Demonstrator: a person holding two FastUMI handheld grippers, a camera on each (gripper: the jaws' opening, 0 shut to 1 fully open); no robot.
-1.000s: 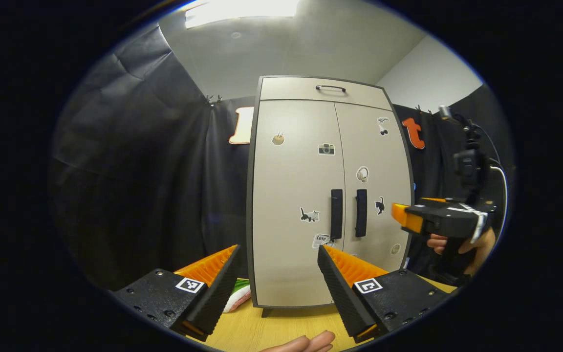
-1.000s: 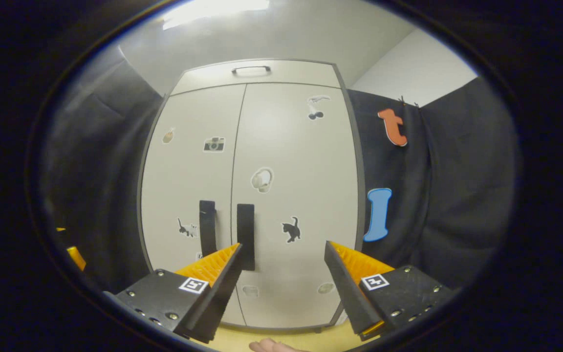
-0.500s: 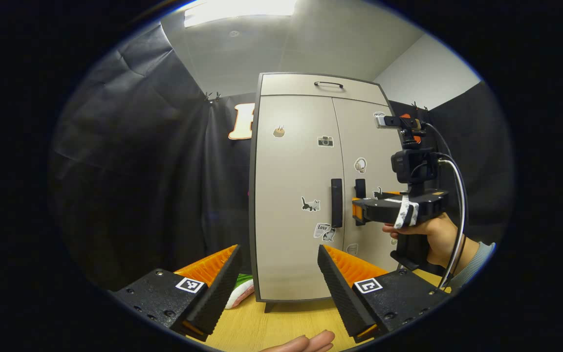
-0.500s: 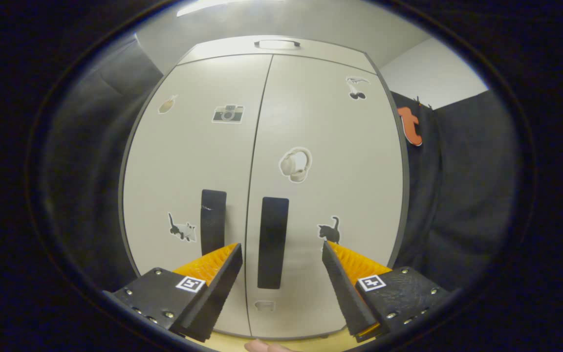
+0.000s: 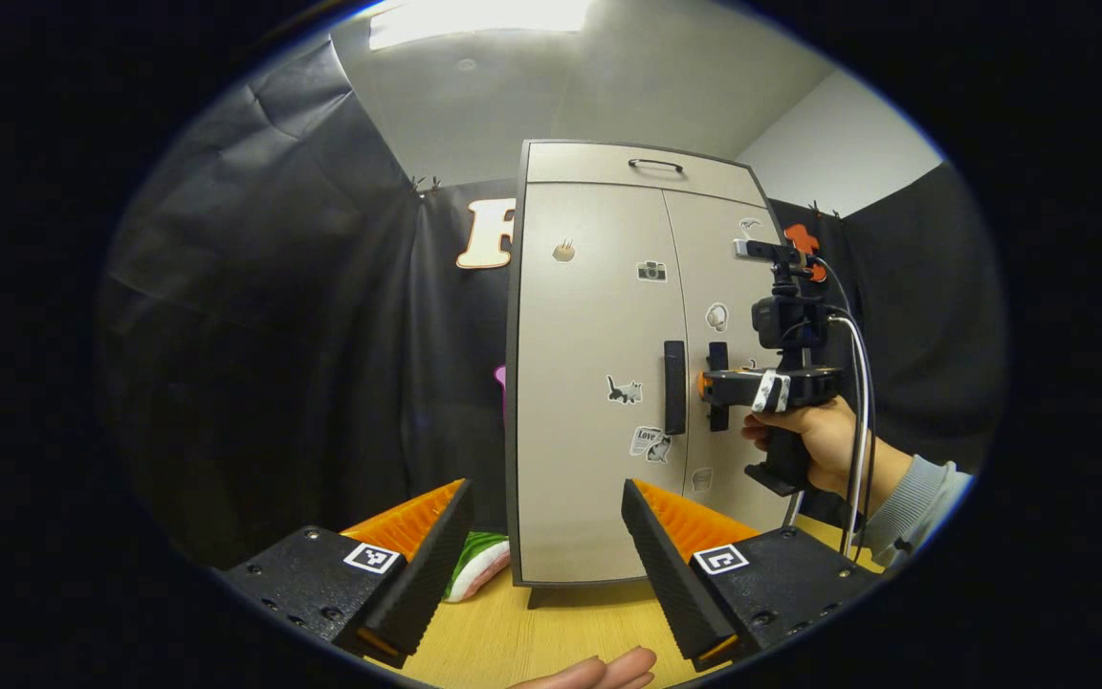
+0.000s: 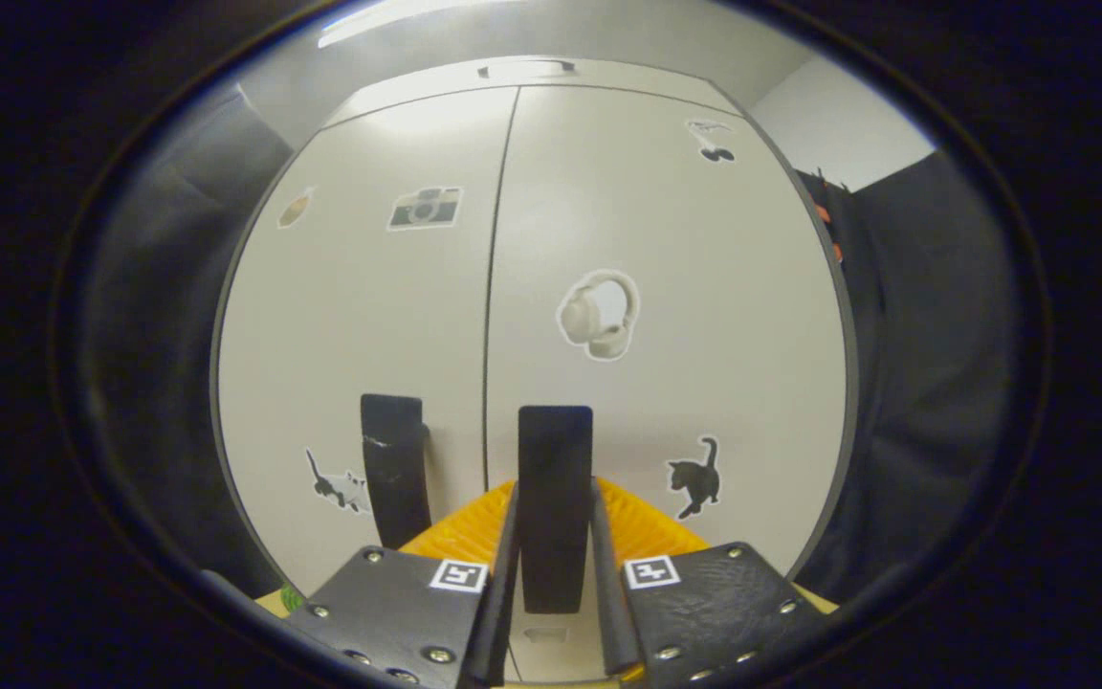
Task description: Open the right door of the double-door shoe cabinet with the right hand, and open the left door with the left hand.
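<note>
The beige double-door shoe cabinet point(image 5: 599, 316) stands on the table with both doors shut and stickers on its front. Two dark vertical handles sit side by side at the centre seam: the left door handle point(image 5: 673, 387) point(image 6: 394, 469) and the right door handle point(image 5: 718, 359) point(image 6: 555, 450). My right gripper point(image 6: 556, 488) is shut on the right door handle, one finger pressed on each side. In the left gripper view the right gripper point(image 5: 706, 386) is held by a hand at that handle. My left gripper point(image 5: 545, 488) is open, well short of the cabinet, holding nothing.
The cabinet rests on a light wooden table point(image 5: 551, 632). A green, pink and white soft thing point(image 5: 476, 565) lies by the cabinet's left foot. A top drawer with a handle point(image 5: 656, 165) sits above the doors. Fingers of a hand point(image 5: 599, 670) show at the bottom edge.
My right gripper moved in to the right door handle and shut on it. My left gripper stayed open and shifted only slightly. Both doors are still shut.
</note>
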